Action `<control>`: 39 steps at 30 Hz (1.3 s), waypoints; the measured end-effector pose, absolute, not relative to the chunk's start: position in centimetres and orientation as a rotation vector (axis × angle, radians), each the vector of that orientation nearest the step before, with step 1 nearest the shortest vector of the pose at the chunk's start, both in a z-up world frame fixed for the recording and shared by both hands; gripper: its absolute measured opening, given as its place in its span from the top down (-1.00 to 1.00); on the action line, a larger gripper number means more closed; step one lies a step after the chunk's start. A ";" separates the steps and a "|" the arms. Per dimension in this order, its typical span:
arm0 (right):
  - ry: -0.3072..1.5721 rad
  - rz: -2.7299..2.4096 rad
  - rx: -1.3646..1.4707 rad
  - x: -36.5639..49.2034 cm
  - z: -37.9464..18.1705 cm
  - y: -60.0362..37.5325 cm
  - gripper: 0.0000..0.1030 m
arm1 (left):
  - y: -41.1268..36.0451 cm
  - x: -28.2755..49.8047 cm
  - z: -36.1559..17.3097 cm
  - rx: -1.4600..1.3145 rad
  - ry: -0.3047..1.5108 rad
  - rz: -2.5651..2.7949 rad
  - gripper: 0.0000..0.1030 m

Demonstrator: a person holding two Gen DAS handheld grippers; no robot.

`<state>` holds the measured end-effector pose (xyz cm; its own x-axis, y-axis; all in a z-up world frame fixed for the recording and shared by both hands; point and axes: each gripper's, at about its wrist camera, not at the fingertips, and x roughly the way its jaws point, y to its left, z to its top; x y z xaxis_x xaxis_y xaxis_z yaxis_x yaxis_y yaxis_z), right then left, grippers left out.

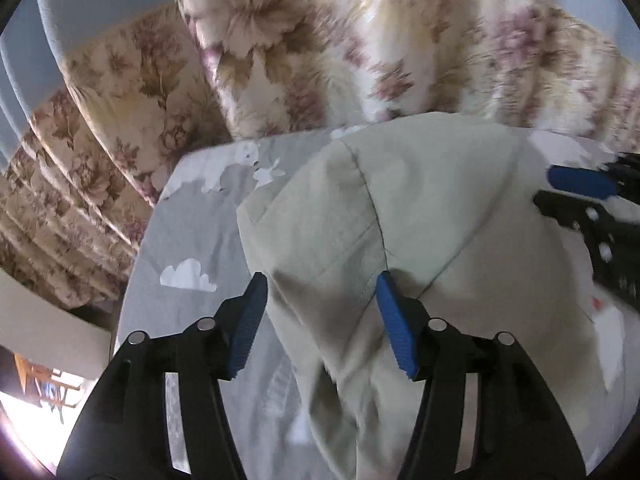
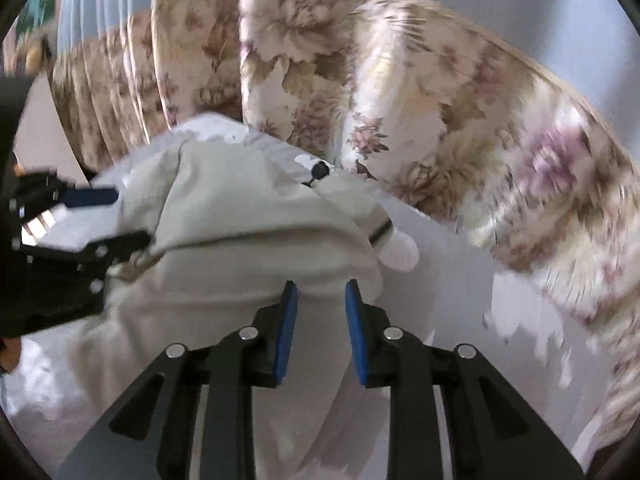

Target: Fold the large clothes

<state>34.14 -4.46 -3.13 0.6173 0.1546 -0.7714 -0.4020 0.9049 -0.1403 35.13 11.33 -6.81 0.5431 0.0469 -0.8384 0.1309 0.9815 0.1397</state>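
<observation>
Left wrist view: our left tongs (image 1: 320, 288) stand wide apart over the beige garment (image 1: 400, 216), which lies bunched on the grey cloud-print sheet (image 1: 188, 240). At 3 o'clock our right tongs (image 1: 568, 196) reach in. At 12 o'clock hangs a floral curtain (image 1: 320, 40). Right wrist view: right tongs (image 2: 321, 298) sit narrowly apart, garment (image 2: 240, 208) fabric between the pads; grip uncertain.

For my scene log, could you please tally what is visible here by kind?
Beige garment: 1
Grey cloud-print bedsheet: 1
Floral curtain: 1
Grippers: 2, left gripper and right gripper
Black toggle on the garment: 1
Total: 6
</observation>
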 end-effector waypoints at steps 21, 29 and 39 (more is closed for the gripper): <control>0.867 0.304 -0.250 33.8 -2.8 -5.3 -0.18 | 13.8 34.7 -8.0 0.116 1.029 -0.039 -0.78; 0.897 0.314 0.038 29.7 -3.5 -9.3 -0.58 | 14.8 29.3 -7.3 0.081 1.015 -0.131 -0.94; 1.019 0.354 0.285 27.7 -7.4 -11.1 -0.61 | 14.8 28.0 -10.0 -0.020 1.079 -0.222 -0.94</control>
